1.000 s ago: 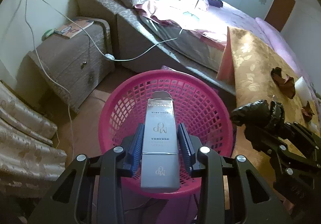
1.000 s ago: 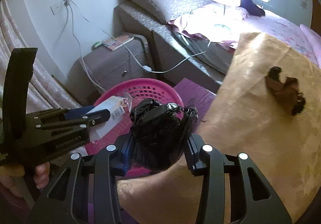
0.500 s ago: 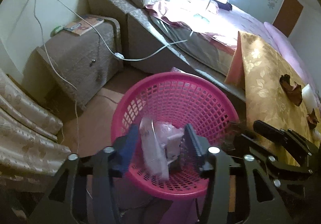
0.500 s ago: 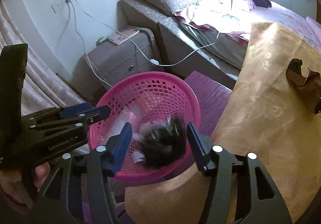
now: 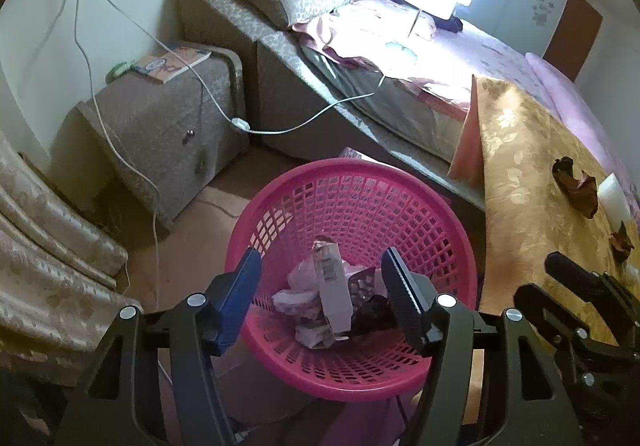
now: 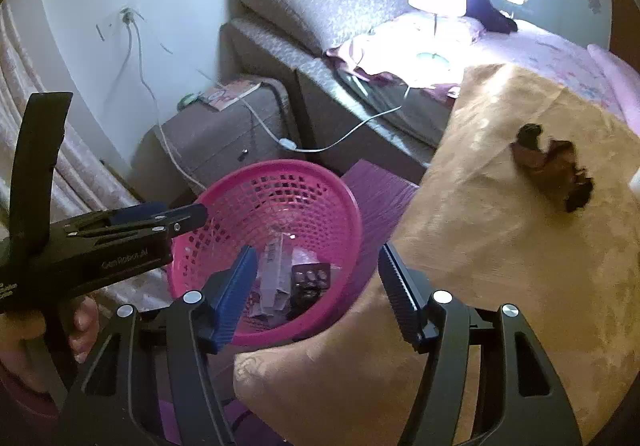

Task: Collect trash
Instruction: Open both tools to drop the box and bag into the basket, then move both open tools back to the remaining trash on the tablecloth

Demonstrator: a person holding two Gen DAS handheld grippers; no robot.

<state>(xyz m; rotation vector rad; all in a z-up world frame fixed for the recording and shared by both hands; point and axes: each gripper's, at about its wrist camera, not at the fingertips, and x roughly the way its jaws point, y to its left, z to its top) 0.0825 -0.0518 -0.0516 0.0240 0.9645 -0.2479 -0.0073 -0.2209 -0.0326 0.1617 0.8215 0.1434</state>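
Trash [image 5: 332, 298] in basket [image 5: 460, 246]; hand [image 6: 80, 326] only in right view.

- The round pink plastic lattice basket [image 5: 420, 214] stands on the floor, just beside the edge of the gold-patterned cloth.
- A long grey-white carton [image 5: 334, 294] lies tilted inside the basket, on crumpled pale wrappers [image 5: 298, 290].
- A crumpled black plastic bag [image 5: 374, 312] rests in the basket, touching the carton.
- A dark brown crumpled scrap [image 6: 552, 166] lies on the gold cloth, well apart from the basket.
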